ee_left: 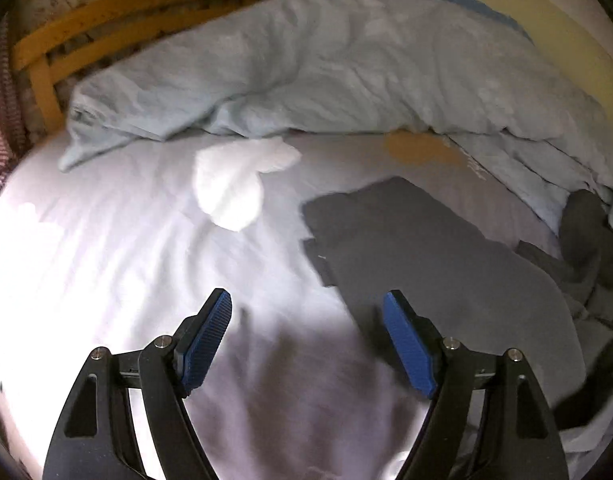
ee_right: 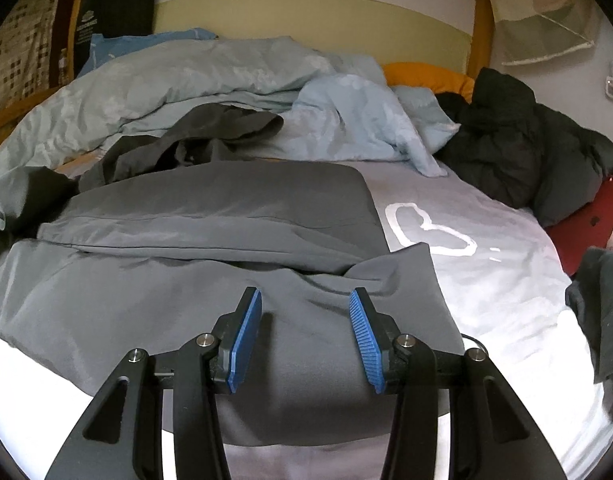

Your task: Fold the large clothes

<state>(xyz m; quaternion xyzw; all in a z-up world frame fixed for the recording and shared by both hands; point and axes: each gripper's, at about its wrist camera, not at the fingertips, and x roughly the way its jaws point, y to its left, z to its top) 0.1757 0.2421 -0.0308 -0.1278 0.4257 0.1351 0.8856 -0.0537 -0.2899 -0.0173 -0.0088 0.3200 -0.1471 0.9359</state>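
From the left wrist, the left gripper (ee_left: 306,320), jaws apart and empty, hovers over bare bed sheet (ee_left: 106,260) with the grey garment (ee_left: 418,248) off to its right, while from the right wrist the right gripper (ee_right: 305,320), also spread and empty, hangs directly above that garment's (ee_right: 210,240) near edge, its long axis crosswise, so the right hand is nearer.

light: dim, sheet (ee_left: 86,240) glare | left view blurred | edges: fisheye bend, dark vignette
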